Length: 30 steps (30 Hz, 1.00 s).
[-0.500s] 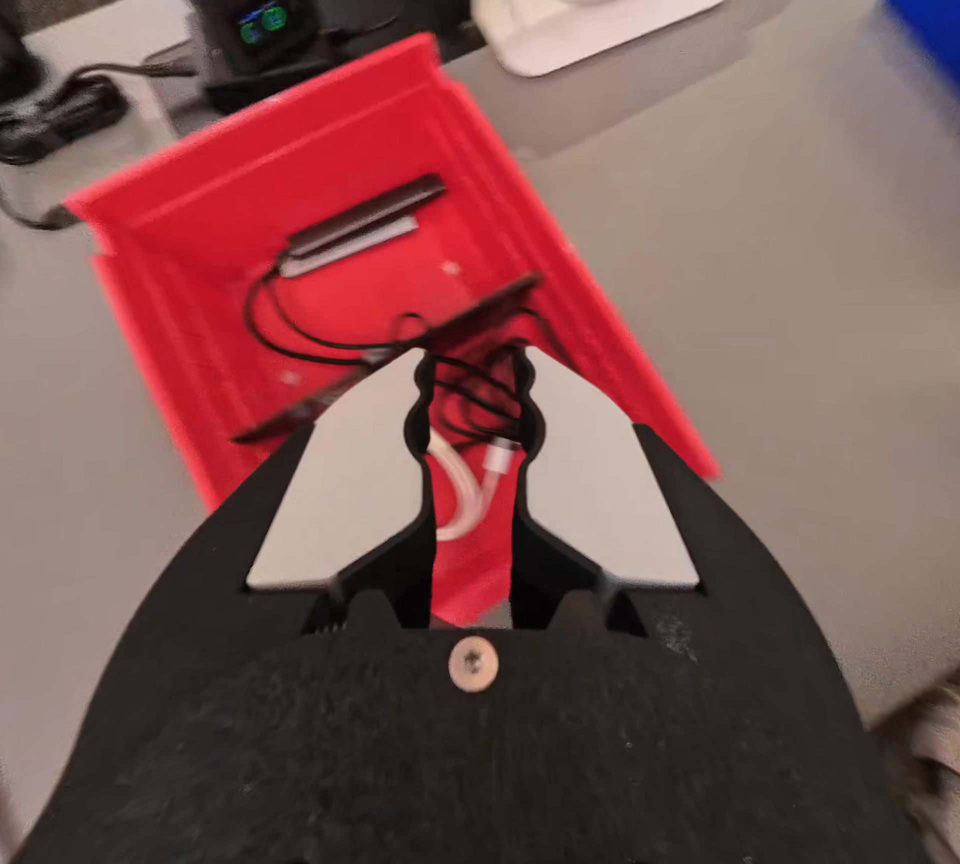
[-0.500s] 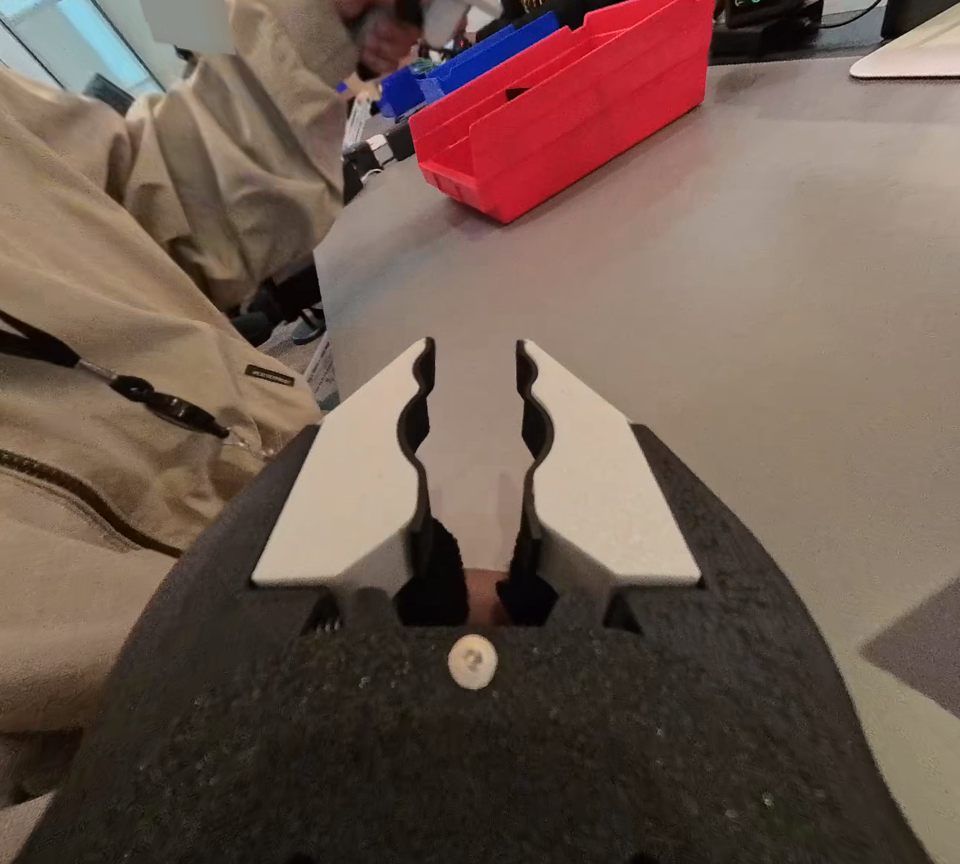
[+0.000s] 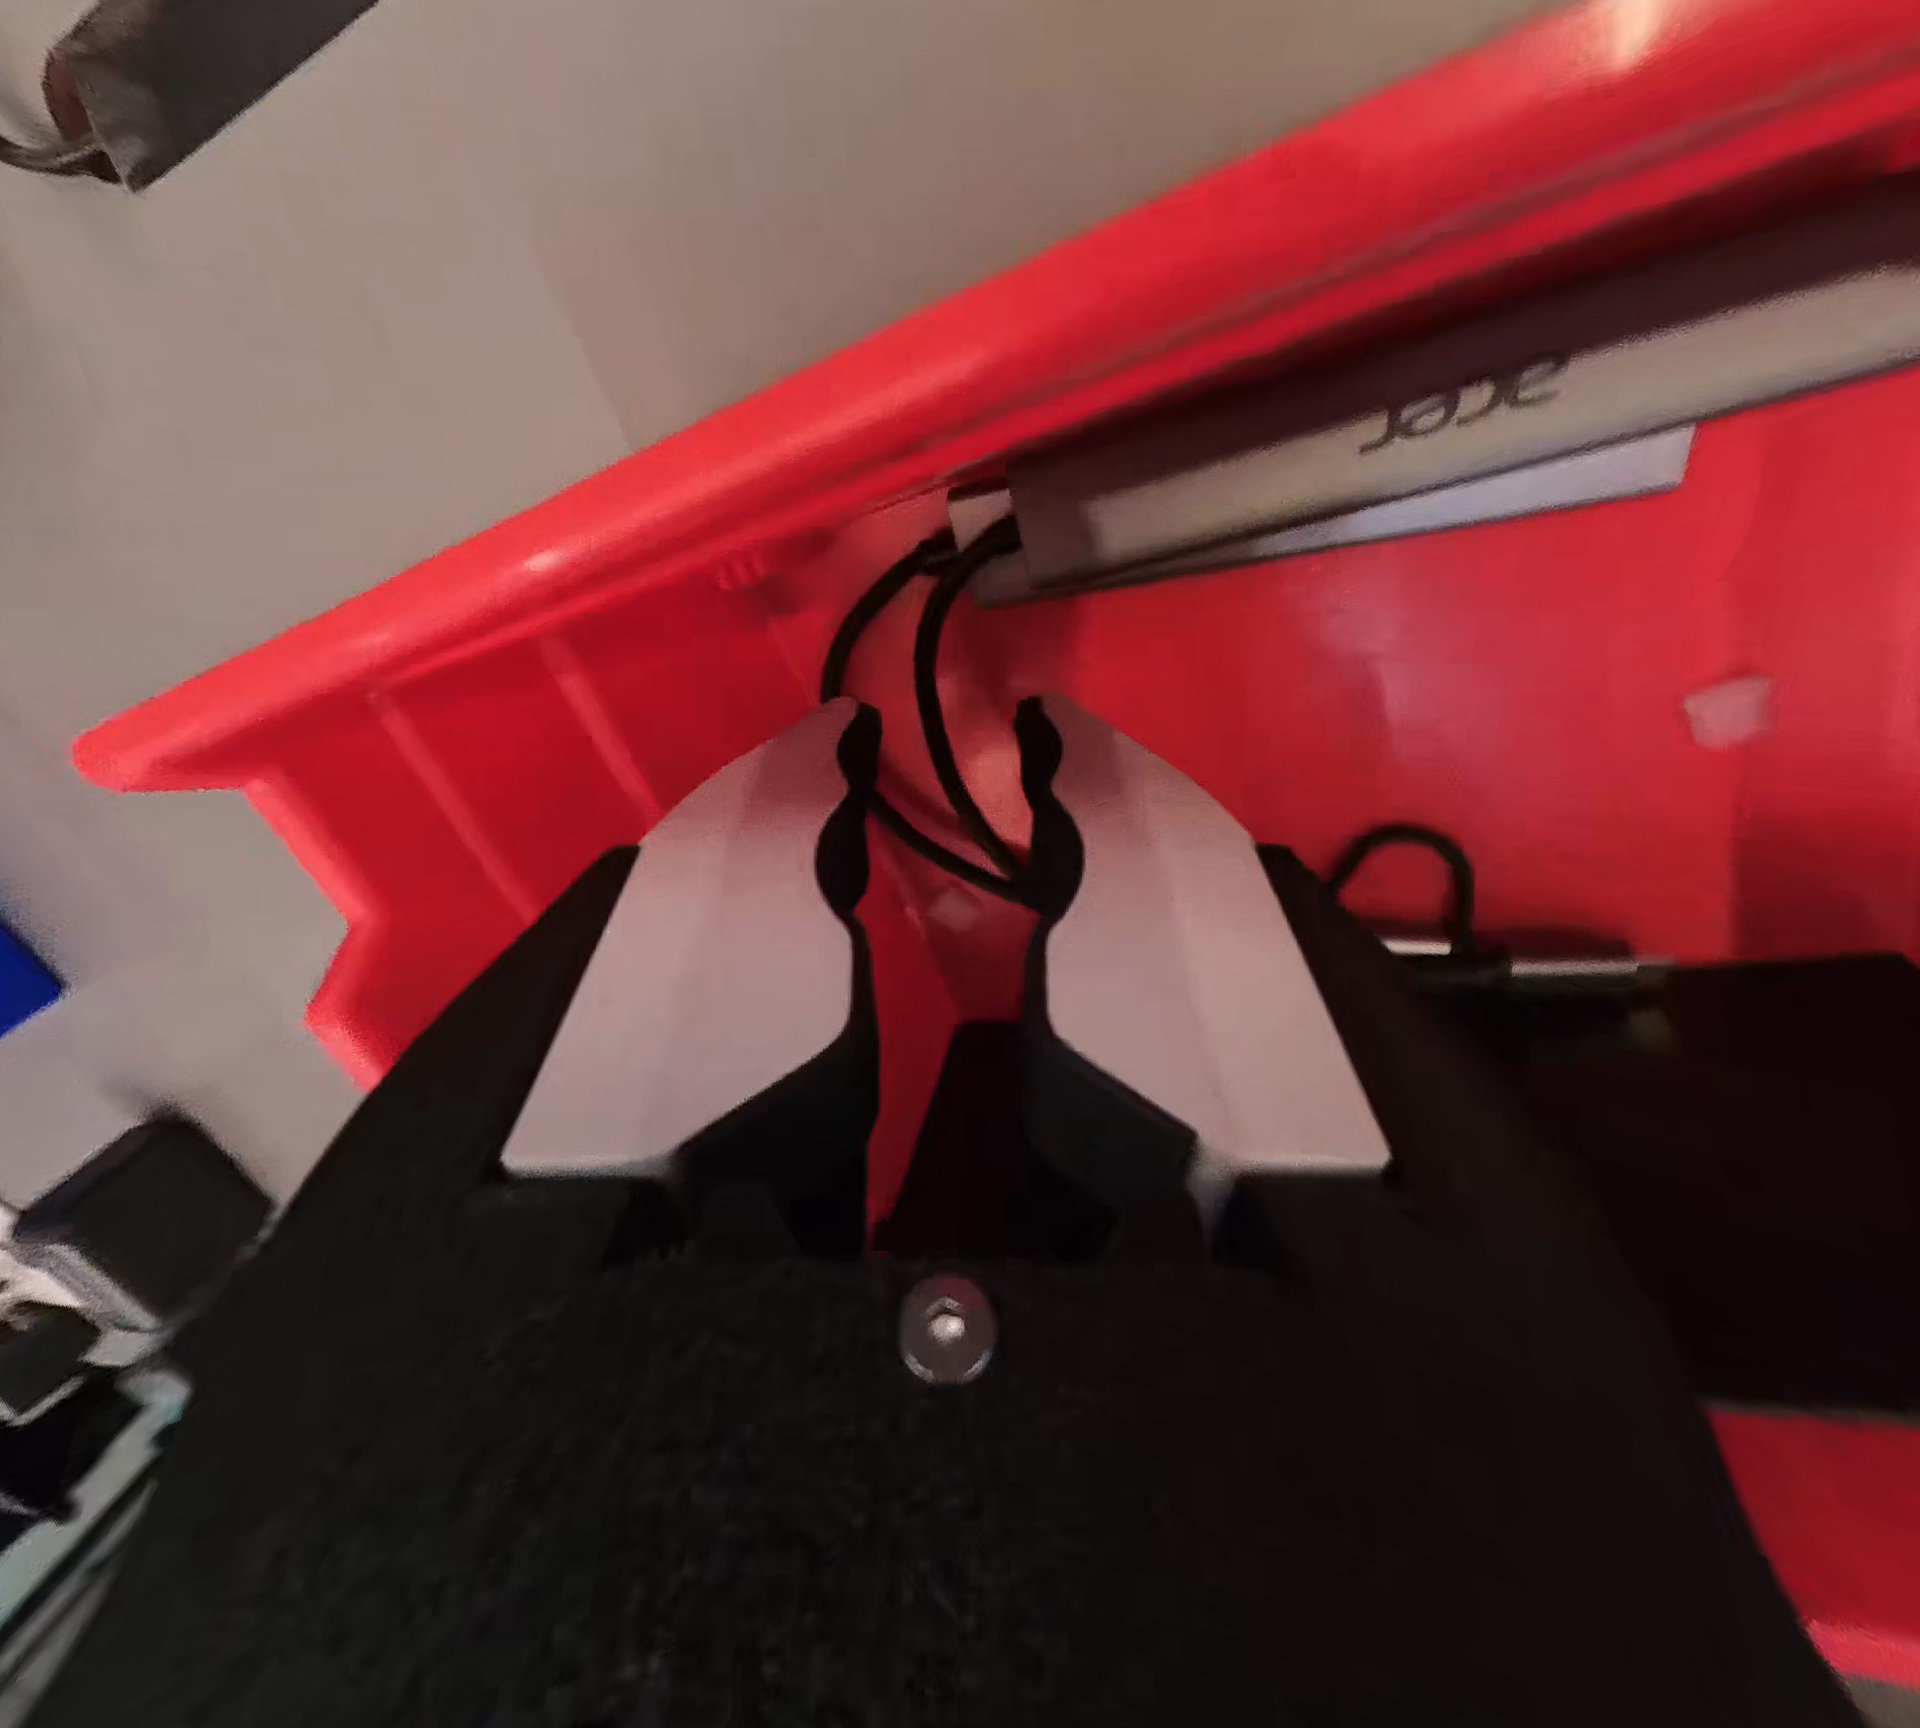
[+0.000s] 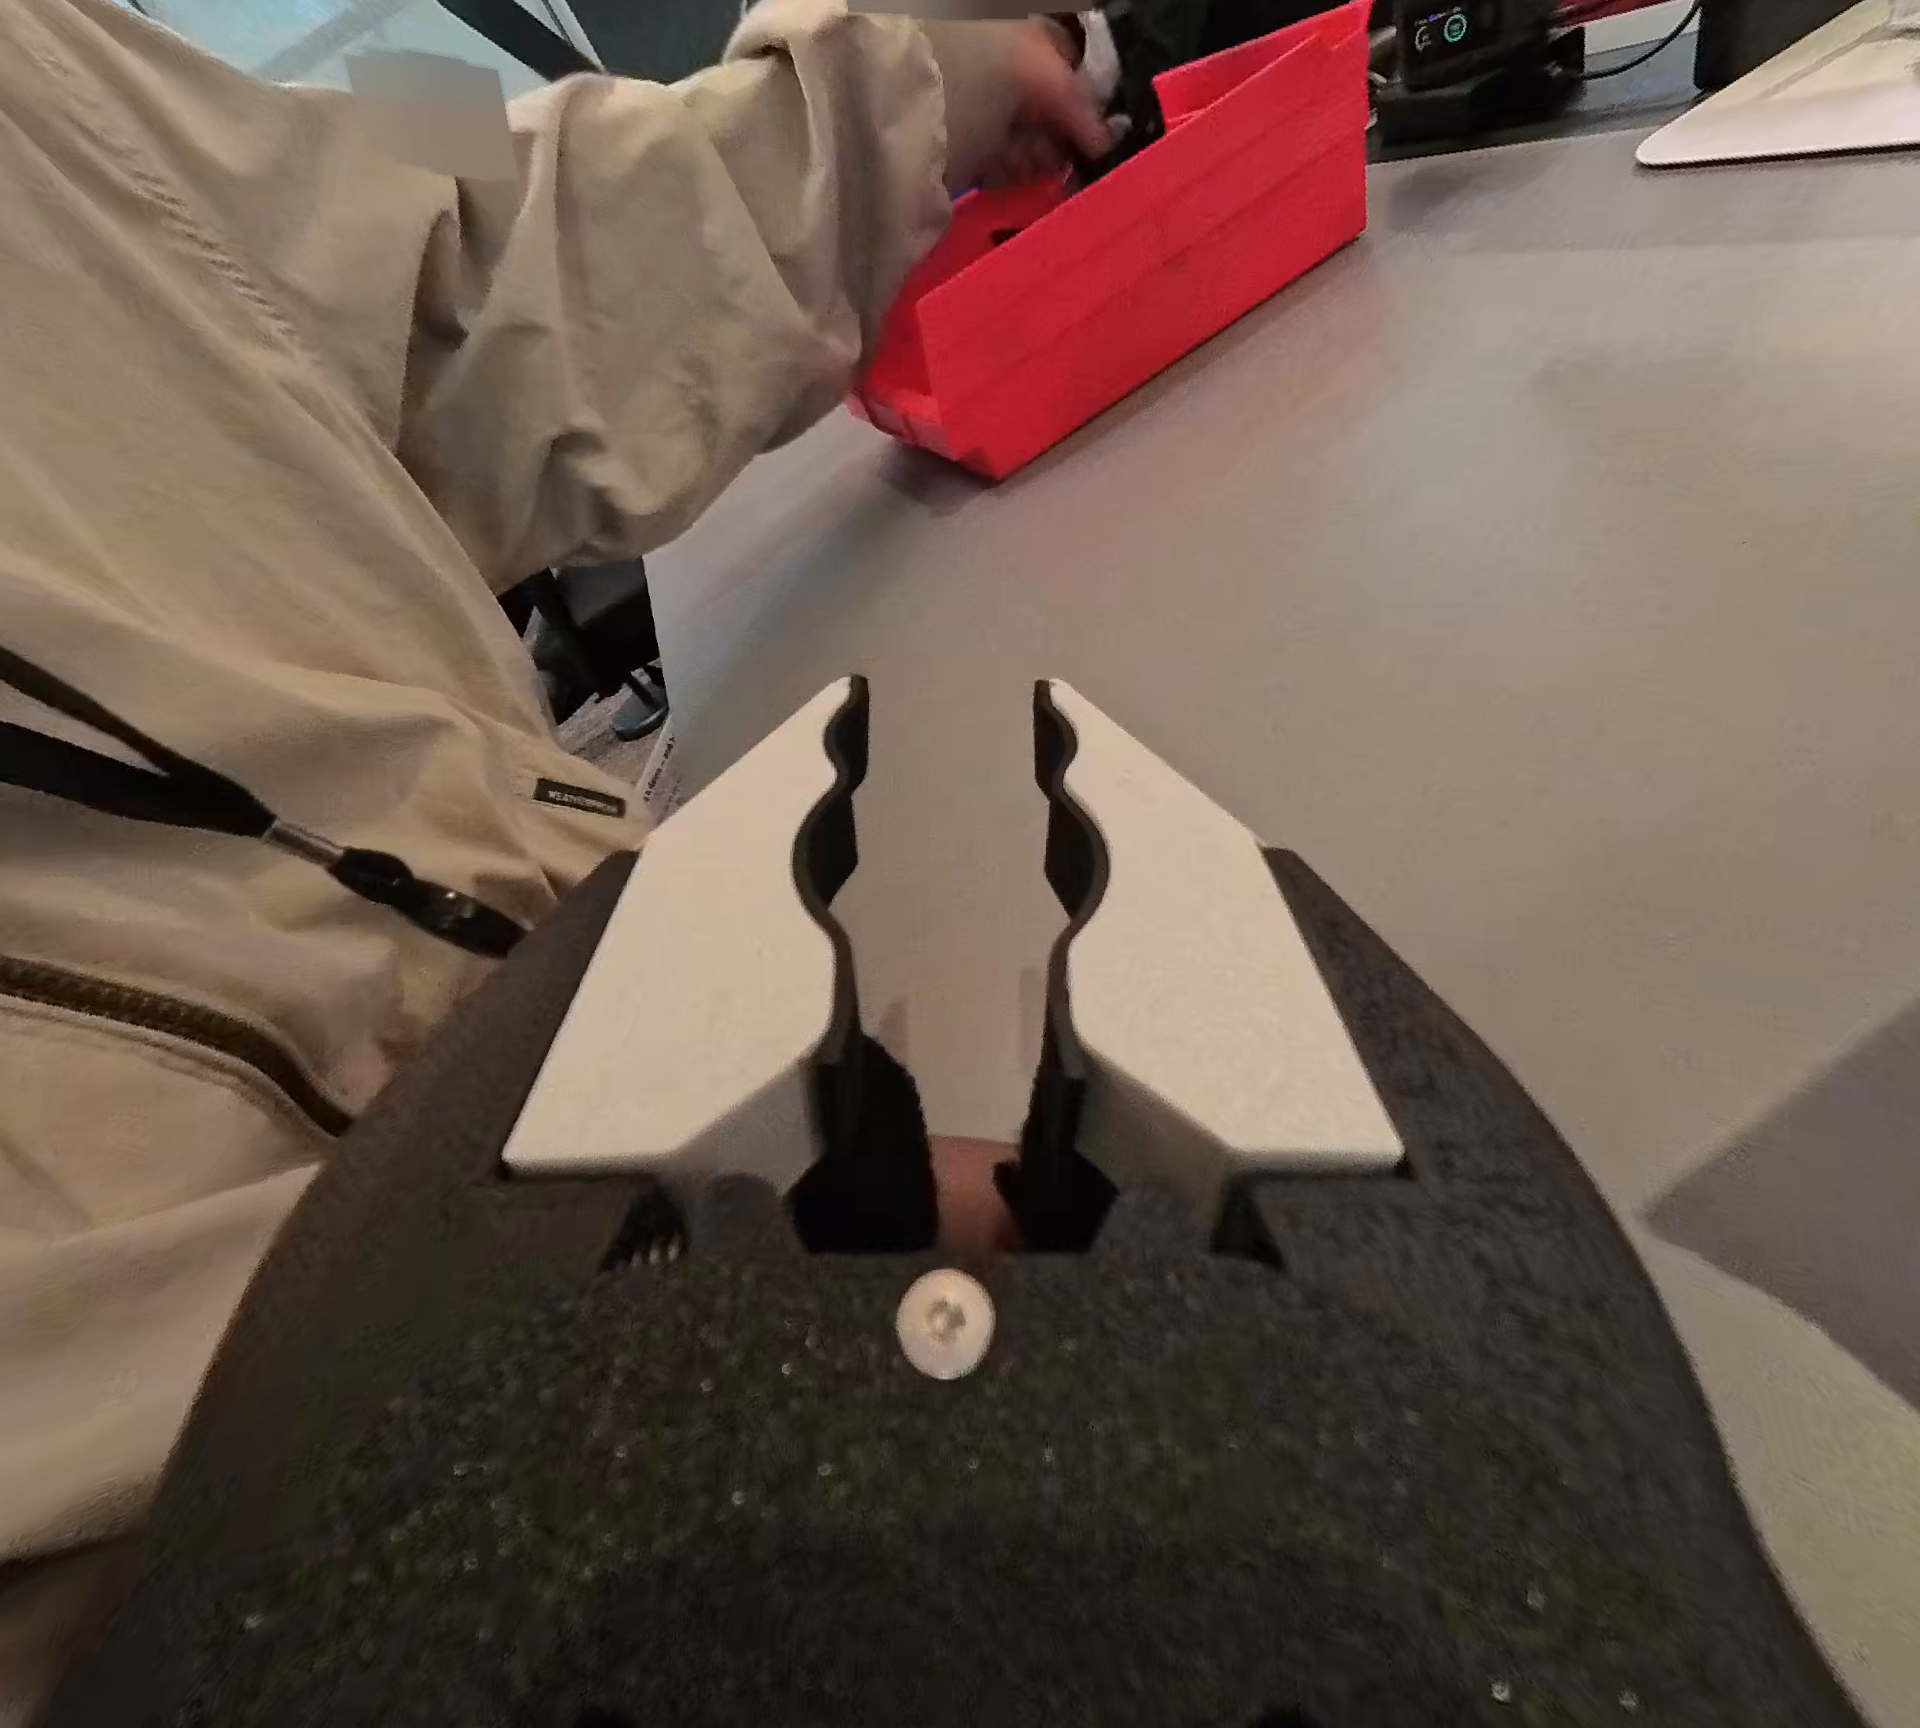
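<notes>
Left tool (image 3: pixel 940 722): down inside the red bin (image 3: pixel 935 390), jaws narrowly apart with nothing gripped; two thin black cables (image 3: pixel 935 639) loop across the gap between the tips, and whether they touch the pads cannot be told.
Red bin: fills the middle and right of the left wrist view, its rim running from lower left to upper right; in the right wrist view it stands at upper centre on the grey worktop (image 4: pixel 1455 535).
Grey bar-shaped device (image 3: pixel 1455 452): lies along the bin's far wall at upper right of the frame, the black cables leaving its near end.
Black flat item (image 3: pixel 1714 1159): lower right inside the bin, a short cable loop (image 3: pixel 1403 857) just above it.
Right tool (image 4: pixel 951 702): hovers over bare worktop at frame centre, jaws narrowly parted and empty, well apart from the bin.
Person: beige sleeve (image 4: pixel 623 244) reaches from the left to the bin, hand (image 4: pixel 1023 109) at its near rim.
Background: small black device with a lit screen (image 4: pixel 1455 31) behind the bin, upper right.
</notes>
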{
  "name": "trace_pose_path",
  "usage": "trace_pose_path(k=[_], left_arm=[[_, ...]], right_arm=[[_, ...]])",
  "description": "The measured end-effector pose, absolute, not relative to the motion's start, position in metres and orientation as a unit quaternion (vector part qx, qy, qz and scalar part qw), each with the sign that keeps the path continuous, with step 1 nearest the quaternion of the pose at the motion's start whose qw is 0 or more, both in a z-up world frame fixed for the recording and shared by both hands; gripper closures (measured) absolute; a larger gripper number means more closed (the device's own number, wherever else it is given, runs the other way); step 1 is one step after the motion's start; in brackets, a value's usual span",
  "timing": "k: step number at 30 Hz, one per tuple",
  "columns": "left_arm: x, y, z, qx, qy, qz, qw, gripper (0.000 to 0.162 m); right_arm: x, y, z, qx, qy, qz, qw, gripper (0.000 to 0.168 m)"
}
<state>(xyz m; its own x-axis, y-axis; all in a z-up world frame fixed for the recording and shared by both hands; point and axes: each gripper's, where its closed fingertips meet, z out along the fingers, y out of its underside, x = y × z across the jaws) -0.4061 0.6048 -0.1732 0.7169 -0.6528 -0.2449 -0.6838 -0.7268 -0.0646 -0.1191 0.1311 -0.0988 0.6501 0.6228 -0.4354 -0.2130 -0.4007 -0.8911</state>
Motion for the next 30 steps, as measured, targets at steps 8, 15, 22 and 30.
trace_pose_path(k=[8, 15, 22, 30], left_arm=[[-0.414, 0.602, -0.189, -0.922, 0.356, 0.127, 0.081, 0.156], [-0.409, 0.611, -0.131, -0.893, 0.361, 0.152, 0.219, 0.158], [-0.383, 0.586, 0.004, -0.805, 0.372, 0.146, 0.439, 0.159], [-0.309, 0.461, 0.098, -0.697, 0.354, -0.130, 0.609, 0.159]], right_arm=[[-0.127, 0.126, -0.099, -0.736, -0.148, 0.407, 0.519, 0.138], [-0.124, 0.126, -0.097, -0.738, -0.141, 0.399, 0.526, 0.138], [-0.133, 0.133, -0.098, -0.748, -0.130, 0.376, 0.531, 0.132], [-0.157, 0.179, -0.051, -0.715, -0.075, 0.398, 0.570, 0.118]])
